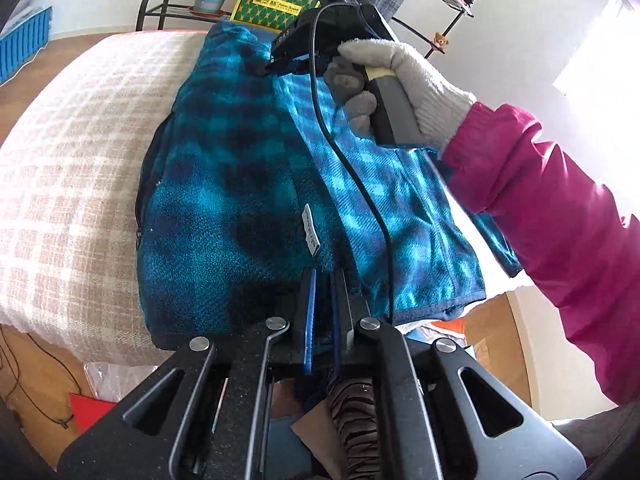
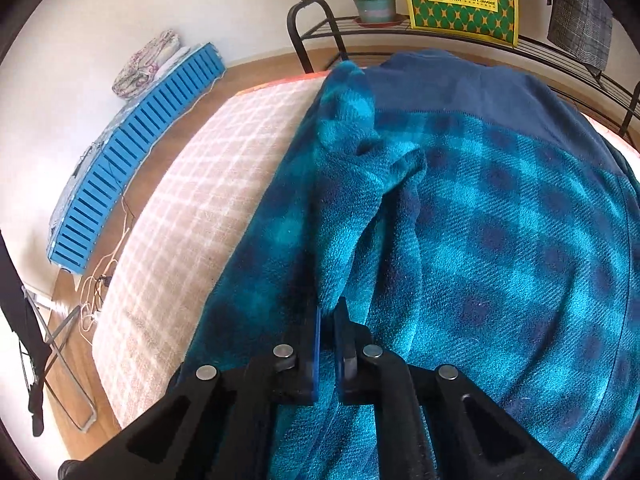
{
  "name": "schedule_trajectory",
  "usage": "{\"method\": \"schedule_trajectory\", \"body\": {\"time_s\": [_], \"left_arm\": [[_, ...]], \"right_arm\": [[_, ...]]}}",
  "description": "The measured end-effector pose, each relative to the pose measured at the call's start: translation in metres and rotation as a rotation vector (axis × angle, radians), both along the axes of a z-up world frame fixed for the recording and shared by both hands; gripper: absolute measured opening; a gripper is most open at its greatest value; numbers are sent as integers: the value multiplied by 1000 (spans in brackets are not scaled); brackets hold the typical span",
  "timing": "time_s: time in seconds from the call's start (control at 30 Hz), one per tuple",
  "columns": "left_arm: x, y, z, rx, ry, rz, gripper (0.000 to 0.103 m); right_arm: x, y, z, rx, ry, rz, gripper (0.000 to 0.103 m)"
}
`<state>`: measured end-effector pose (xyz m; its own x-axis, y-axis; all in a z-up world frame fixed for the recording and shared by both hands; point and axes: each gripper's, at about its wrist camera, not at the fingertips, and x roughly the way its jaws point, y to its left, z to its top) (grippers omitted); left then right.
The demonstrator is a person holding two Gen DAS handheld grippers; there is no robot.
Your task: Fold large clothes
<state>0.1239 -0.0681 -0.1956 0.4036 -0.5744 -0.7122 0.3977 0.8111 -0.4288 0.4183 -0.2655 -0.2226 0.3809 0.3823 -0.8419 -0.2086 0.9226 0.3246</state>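
Both my grippers, left gripper (image 1: pixel 324 300) and right gripper (image 2: pixel 327 332), were clamped on the fleece jacket (image 1: pixel 224 184) at lower centre; I judged level, matched carrying best.

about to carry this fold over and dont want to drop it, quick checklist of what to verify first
1. Left gripper pinching the fleece jacket at its near hem: ok, jaws nearly closed on fabric.
2. Right gripper pinching a fabric ridge: ok, cloth sits between the jaws.
3. Grip depth on both: cannot tell.
4. Black cable clear of the fold: not ok, it trails across the raised flap.
5. Jacket fully on the checked mattress: not ok, the flap's lower corner hangs past the edge.
6. Landing area flat: not ok, a bunched fold stands up.
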Motion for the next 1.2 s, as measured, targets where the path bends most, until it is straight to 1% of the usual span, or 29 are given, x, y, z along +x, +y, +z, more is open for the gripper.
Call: {"method": "schedule_trajectory", "body": {"time_s": [0.07, 0.13, 0.17, 0.27, 0.3, 0.33, 0.37, 0.4, 0.43, 0.47, 0.5, 0.53, 0.6, 0.67, 0.8, 0.93, 1.0, 1.17, 1.2], "left_arm": [[-3, -11, 5, 28, -30, -33, 4], [-4, -24, -3, 71, -35, -70, 4], [-3, -31, -11, 91, -24, -87, 4], [3, -45, -42, 156, 25, -126, 4], [3, -45, -48, 157, 25, -129, 4], [1, -44, -47, 152, 17, -126, 4], [0, -45, -45, 160, 14, -133, 4], [-2, -45, -41, 168, 12, -143, 5], [-3, -43, -37, 165, 16, -150, 6], [-5, -40, -32, 149, 19, -156, 8], [-7, -35, -26, 130, 22, -158, 12], [-10, -30, -20, 105, 25, -161, 13], [-17, -19, -7, 74, 7, -152, 14], [-20, -7, 6, 71, -27, -129, 14], [-22, 9, 21, 85, -84, -75, 14], [-20, 17, 30, 65, -97, -38, 14], [-19, 15, 32, 55, -110, -32, 14], [-16, -5, 33, 35, -106, -74, 15], [-16, -10, 34, 30, -104, -84, 20]], "right_arm": [[-3, -11, 9, 31, -19, -9, 2], [-3, -23, 10, 59, -30, -30, 2], [-3, -26, 5, 62, -25, -39, 2], [0, -25, -22, 46, 22, -41, 3], [1, -23, -32, 31, 41, -41, 3], [2, -21, -38, 21, 51, -43, 3], [1, -23, -37, 31, 42, -49, 3], [0, -25, -34, 41, 46, -53, 10], [-2, -27, -30, 34, 48, -62, 13], [-6, -30, -22, 8, 38, -69, 22], [-12, -33, -12, -13, 14, -68, 27], [-20, -38, -1, -14, -17, -62, 28], [-43, -51, 22, 15, -58, -54, 28], [-71, -64, 42, 40, -93, -59, 28], [-137, -102, 63, 43, -144, -92, 30], [-201, -150, 65, 15, -157, -157, 32], [-222, -175, 65, 3, -152, -207, 34], [-268, -235, 57, -3, -128, -337, 38], [-275, -245, 55, -5, -124, -364, 39]]}}
